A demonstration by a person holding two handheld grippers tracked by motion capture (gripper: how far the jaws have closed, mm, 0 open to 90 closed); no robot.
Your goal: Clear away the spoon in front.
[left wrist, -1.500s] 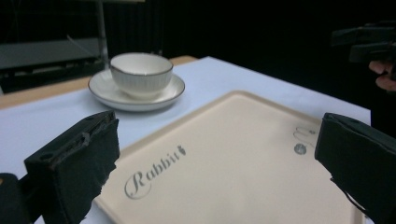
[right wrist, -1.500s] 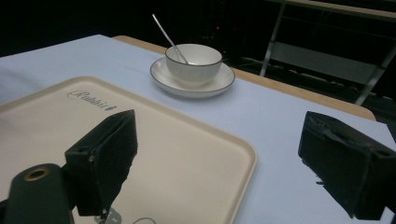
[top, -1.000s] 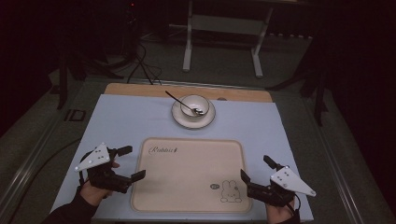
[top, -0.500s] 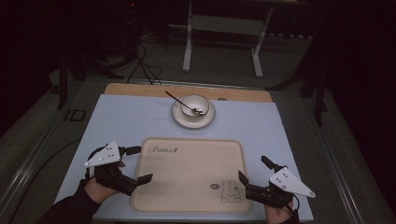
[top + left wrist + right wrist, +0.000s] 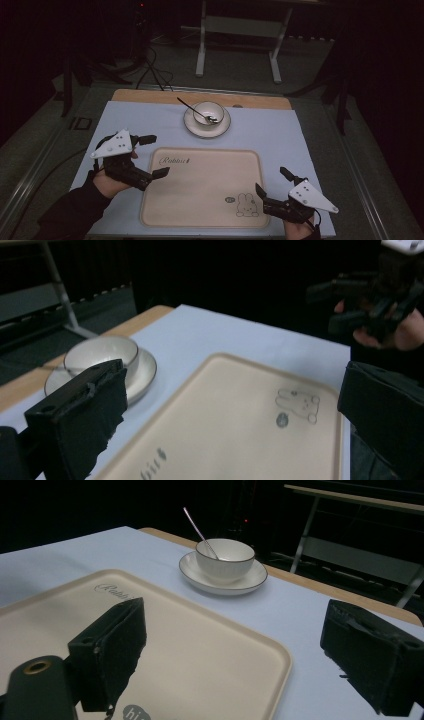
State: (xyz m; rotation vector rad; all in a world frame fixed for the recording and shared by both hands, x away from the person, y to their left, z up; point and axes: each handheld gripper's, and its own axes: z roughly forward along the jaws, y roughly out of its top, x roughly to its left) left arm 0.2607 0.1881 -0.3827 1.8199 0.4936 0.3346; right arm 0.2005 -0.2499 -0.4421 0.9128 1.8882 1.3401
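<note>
A cream tray (image 5: pixel 200 192) with a rabbit drawing lies empty near the table's front, also seen as the tray (image 5: pixel 235 420) and the tray (image 5: pixel 200 645). Beyond it a white bowl (image 5: pixel 209 111) stands on a saucer (image 5: pixel 192 126) with a spoon (image 5: pixel 189 105) leaning in it. My left gripper (image 5: pixel 158 155) hovers open over the tray's left edge, its jaws spread wide in the left gripper view (image 5: pixel 235 390). My right gripper (image 5: pixel 270 180) is open at the tray's front right corner, nothing between its jaws (image 5: pixel 240 645). The bowl (image 5: pixel 225 557) and spoon (image 5: pixel 197 527) sit ahead of it.
A pale blue mat (image 5: pixel 310 150) covers the table, with a wooden strip (image 5: pixel 150 95) along the far edge. A metal stand (image 5: pixel 237 30) and cables (image 5: pixel 155 70) are on the floor behind. The other hand's gripper (image 5: pixel 375 295) shows far right in the left gripper view.
My left gripper has moved forward and to the right, up to the tray's left edge. The right gripper has shifted slightly toward the tray. Both stay open.
</note>
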